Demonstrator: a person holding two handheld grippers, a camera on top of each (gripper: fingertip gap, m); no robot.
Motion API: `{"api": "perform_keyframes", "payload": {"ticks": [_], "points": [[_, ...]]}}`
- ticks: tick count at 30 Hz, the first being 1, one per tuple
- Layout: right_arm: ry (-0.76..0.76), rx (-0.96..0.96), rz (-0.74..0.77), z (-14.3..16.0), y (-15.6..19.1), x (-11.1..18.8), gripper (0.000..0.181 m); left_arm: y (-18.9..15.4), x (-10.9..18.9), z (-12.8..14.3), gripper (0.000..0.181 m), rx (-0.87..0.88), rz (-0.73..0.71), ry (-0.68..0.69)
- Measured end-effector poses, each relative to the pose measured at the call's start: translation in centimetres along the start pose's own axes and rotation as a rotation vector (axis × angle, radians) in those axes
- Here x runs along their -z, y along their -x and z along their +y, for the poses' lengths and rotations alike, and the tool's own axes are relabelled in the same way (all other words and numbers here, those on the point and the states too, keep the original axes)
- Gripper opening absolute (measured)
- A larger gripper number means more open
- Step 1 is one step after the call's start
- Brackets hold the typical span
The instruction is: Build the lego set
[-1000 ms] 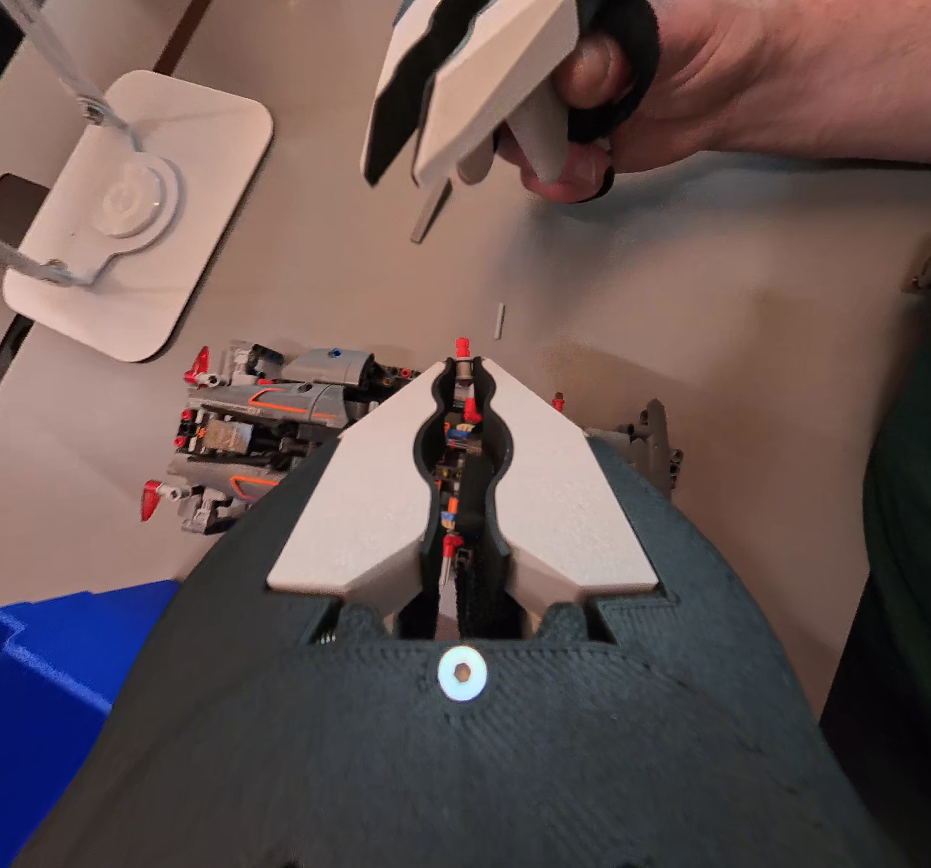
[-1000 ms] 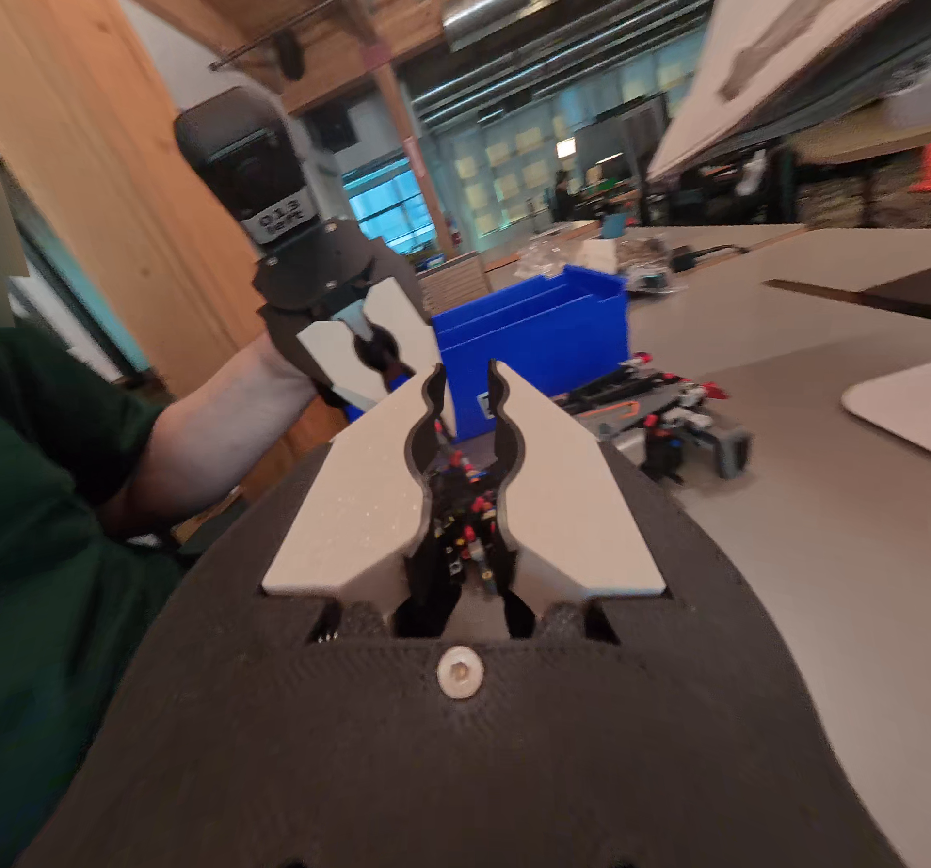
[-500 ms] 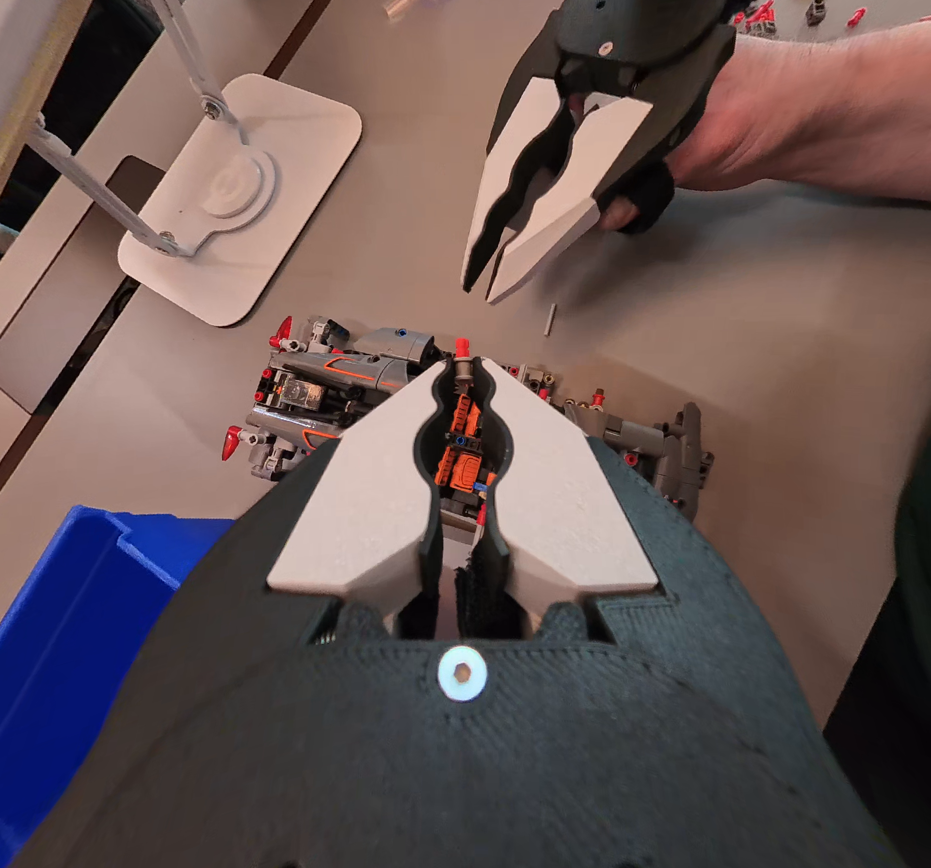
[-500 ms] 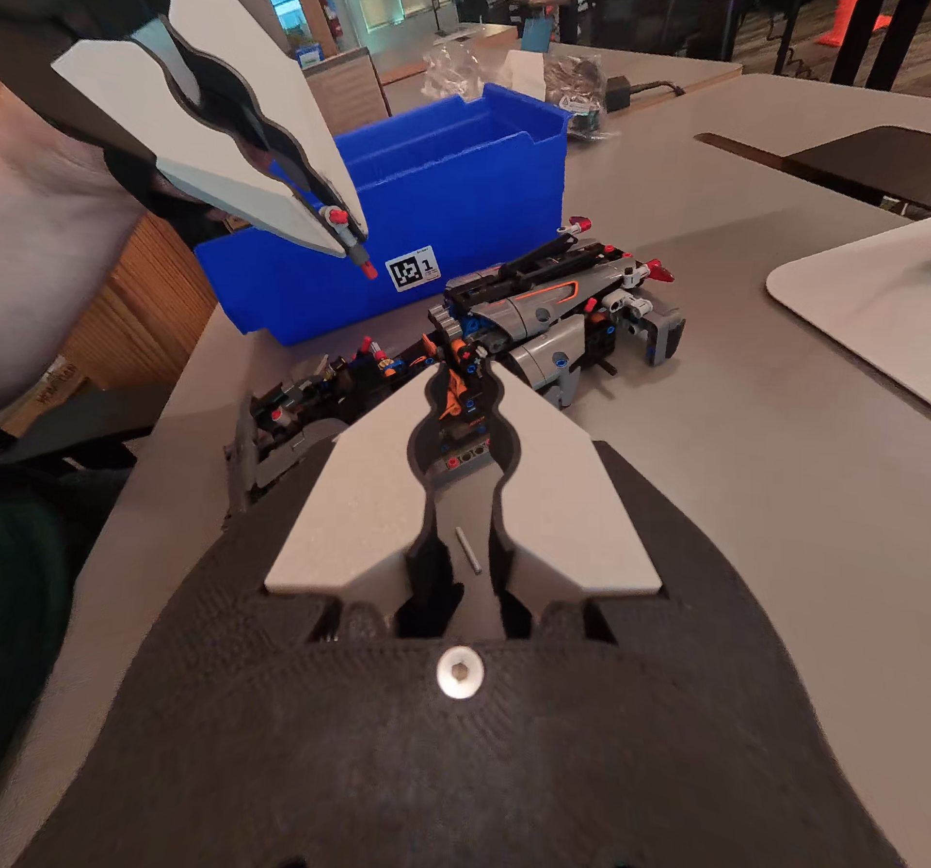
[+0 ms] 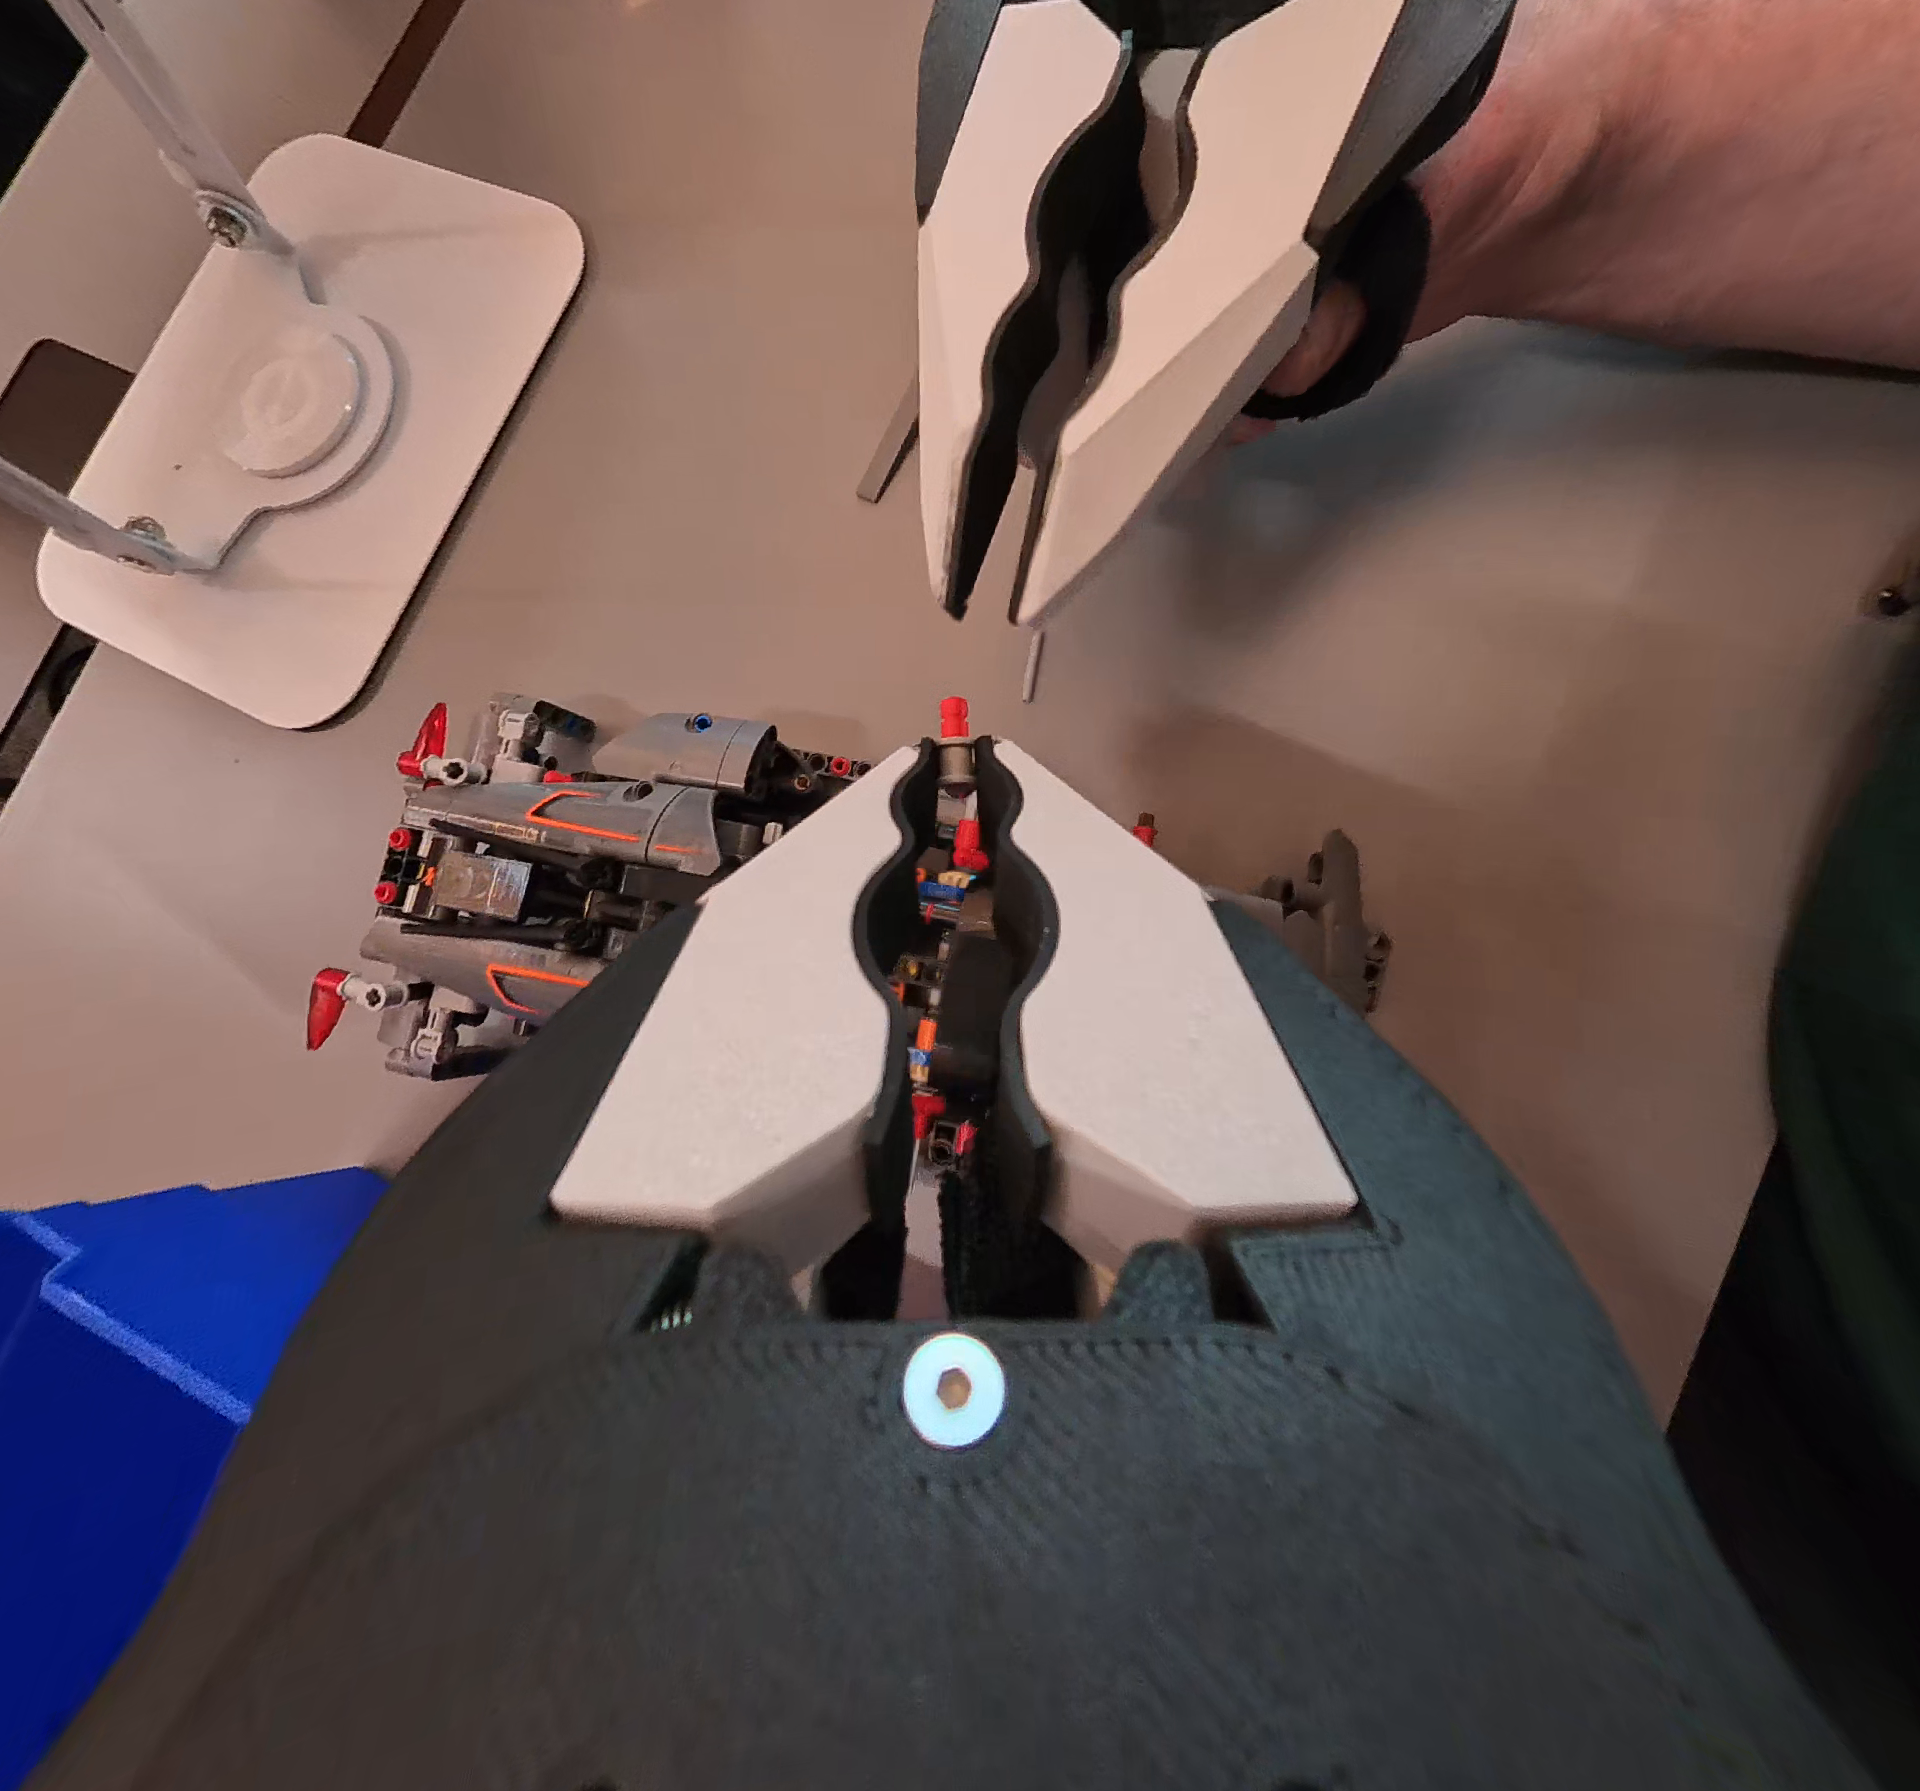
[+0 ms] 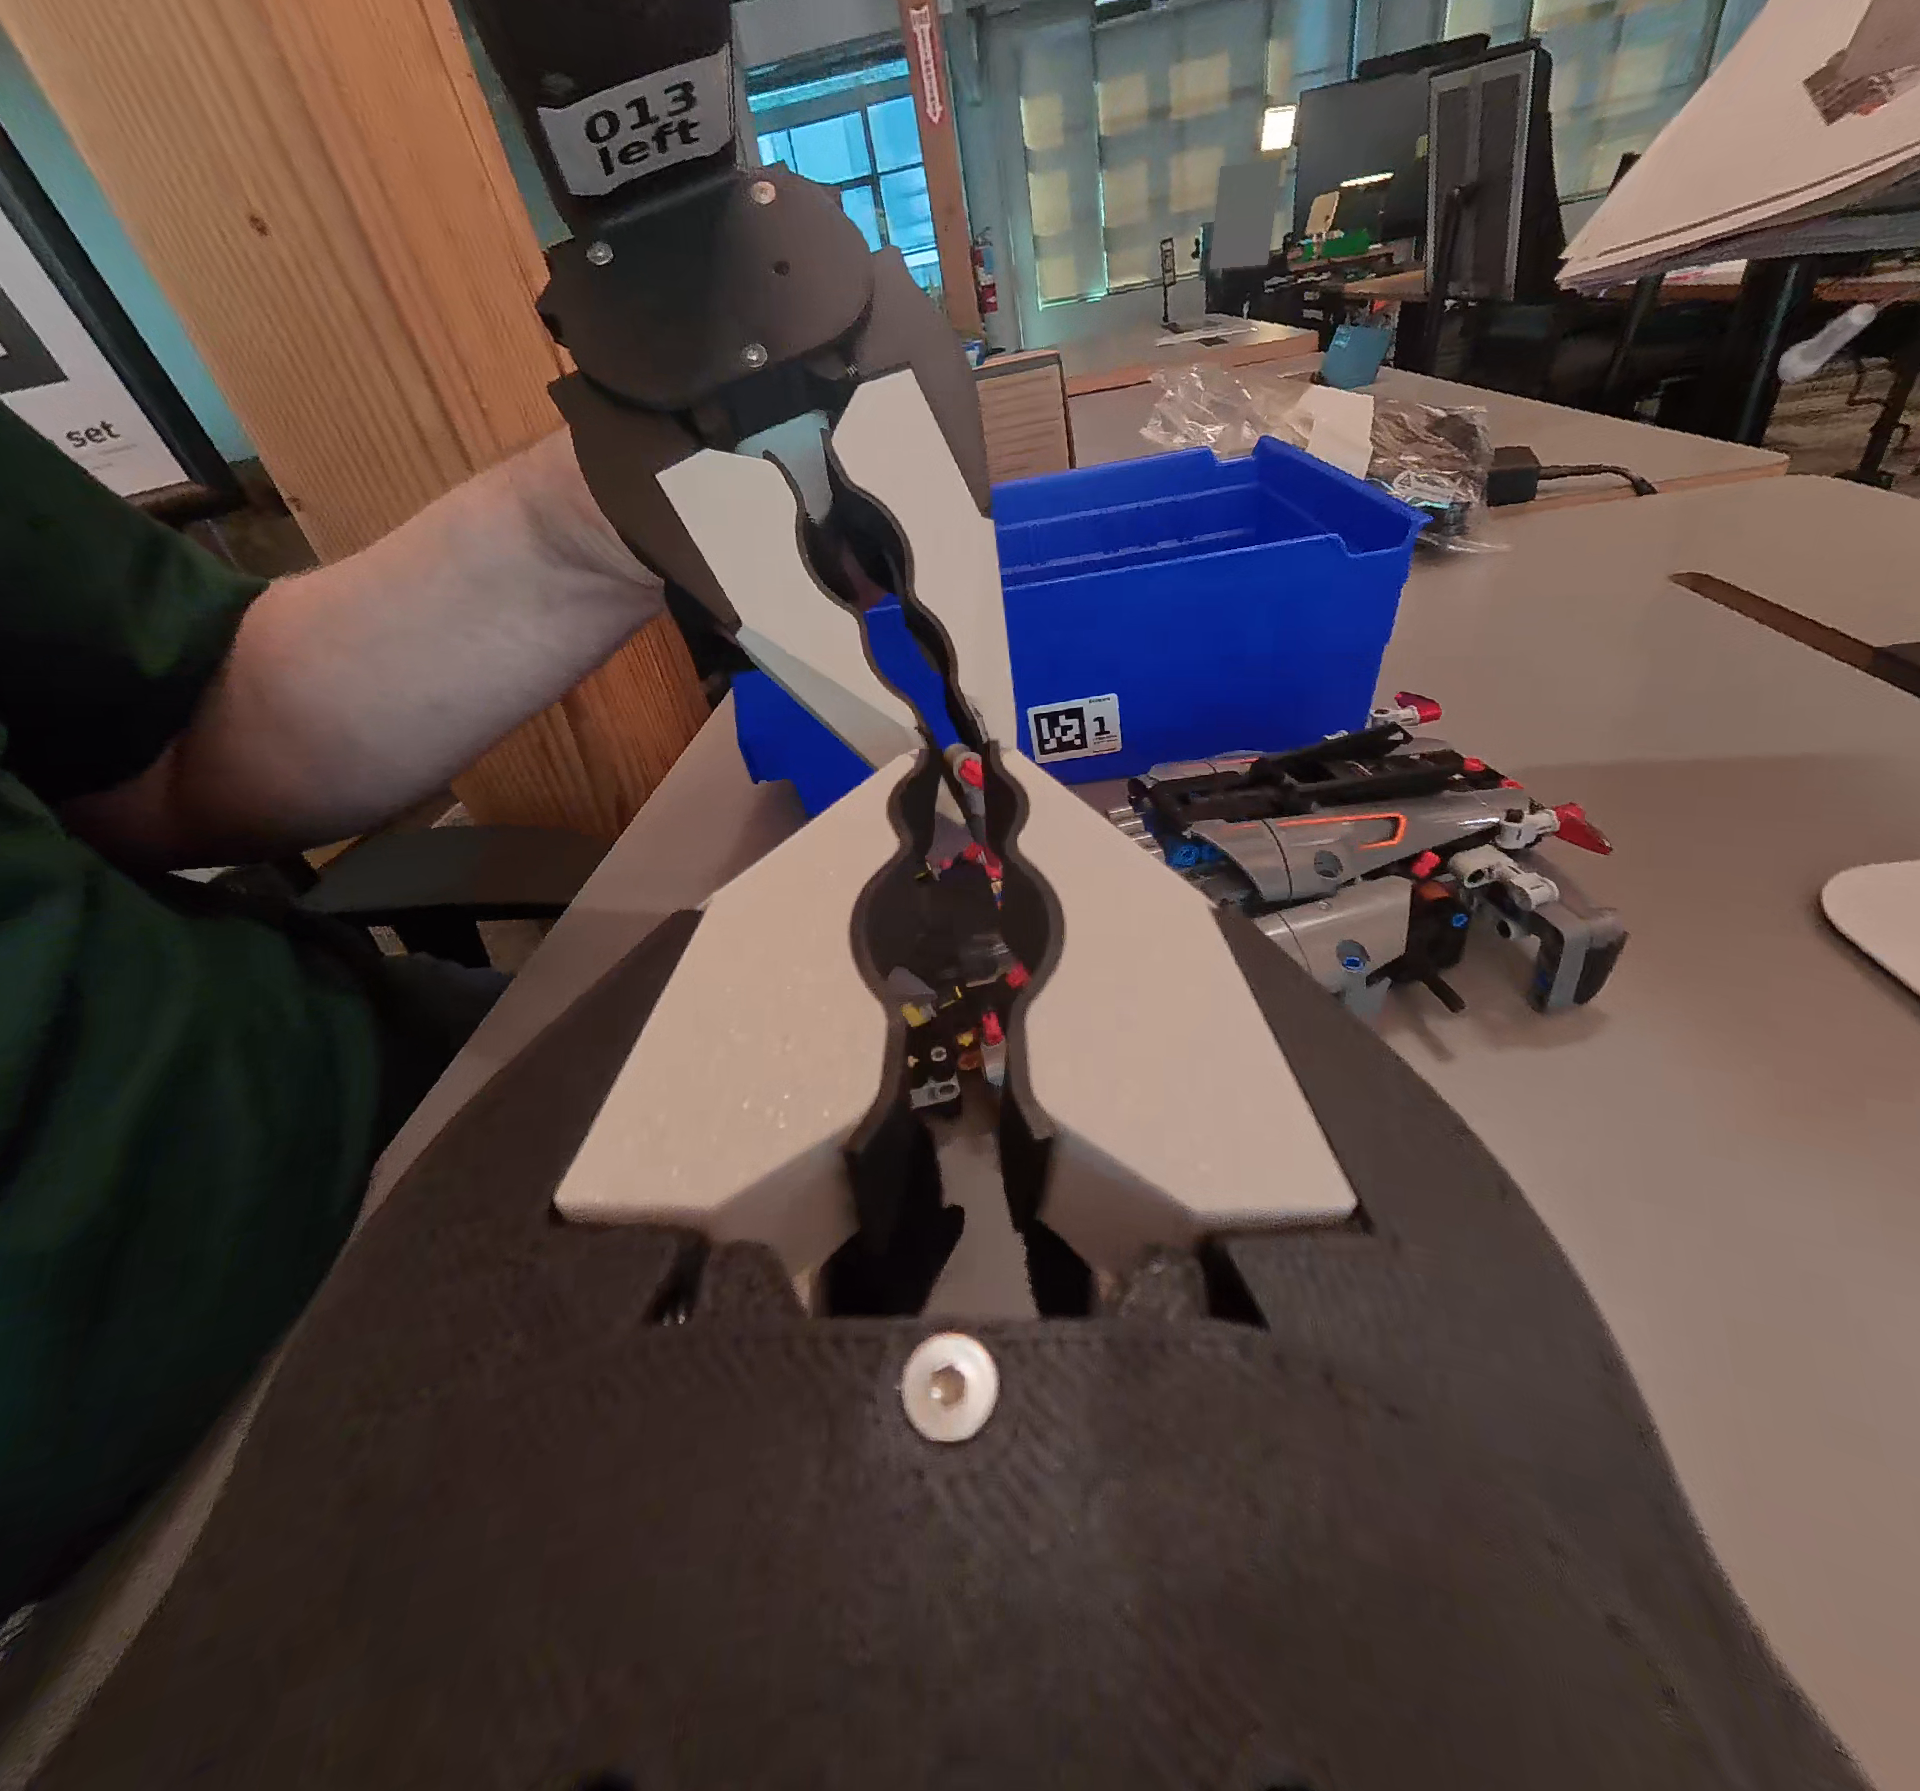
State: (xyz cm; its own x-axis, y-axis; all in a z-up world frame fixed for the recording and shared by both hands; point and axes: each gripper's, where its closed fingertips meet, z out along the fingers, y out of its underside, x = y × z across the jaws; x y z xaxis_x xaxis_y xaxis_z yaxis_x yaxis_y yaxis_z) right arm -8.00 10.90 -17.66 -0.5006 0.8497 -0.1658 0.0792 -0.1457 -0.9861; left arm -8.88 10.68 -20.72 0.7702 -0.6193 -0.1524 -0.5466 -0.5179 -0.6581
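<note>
A grey worktable (image 5: 675, 131) in an open workshop is carrying the job. The left gripper (image 5: 954, 754) is pinching a small grey connector with a red pin (image 5: 953, 739) between nearly closed fingers. The right gripper (image 5: 982, 611) is hovering opposite, its fingers narrowly parted and empty, just above a thin grey axle rod (image 5: 1031, 666) lying loose. The grey, black and orange lego vehicle body (image 5: 540, 868) is sitting between them and the blue plastic bin (image 6: 1195, 598); it looks well advanced but unfinished, with small parts apparently left to fit.

A wooden pillar (image 6: 312, 235) stands left of tall windows (image 6: 1195, 131), with desks (image 6: 1455, 432) beyond.
</note>
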Motion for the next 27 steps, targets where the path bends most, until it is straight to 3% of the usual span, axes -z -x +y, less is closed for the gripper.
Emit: {"api": "perform_keyframes", "payload": {"ticks": [11, 27], "points": [[0.072, 0.003, -0.03, 1.2, 0.6, -0.7, 0.005, -1.0, -0.2, -0.3, 0.004, -0.062, 0.008, 0.027], [0.063, 0.001, -0.028, 1.0, 0.8, -0.7, 0.002, -1.1, 0.1, -0.6, 0.004, -0.057, -0.04, 0.034]]}}
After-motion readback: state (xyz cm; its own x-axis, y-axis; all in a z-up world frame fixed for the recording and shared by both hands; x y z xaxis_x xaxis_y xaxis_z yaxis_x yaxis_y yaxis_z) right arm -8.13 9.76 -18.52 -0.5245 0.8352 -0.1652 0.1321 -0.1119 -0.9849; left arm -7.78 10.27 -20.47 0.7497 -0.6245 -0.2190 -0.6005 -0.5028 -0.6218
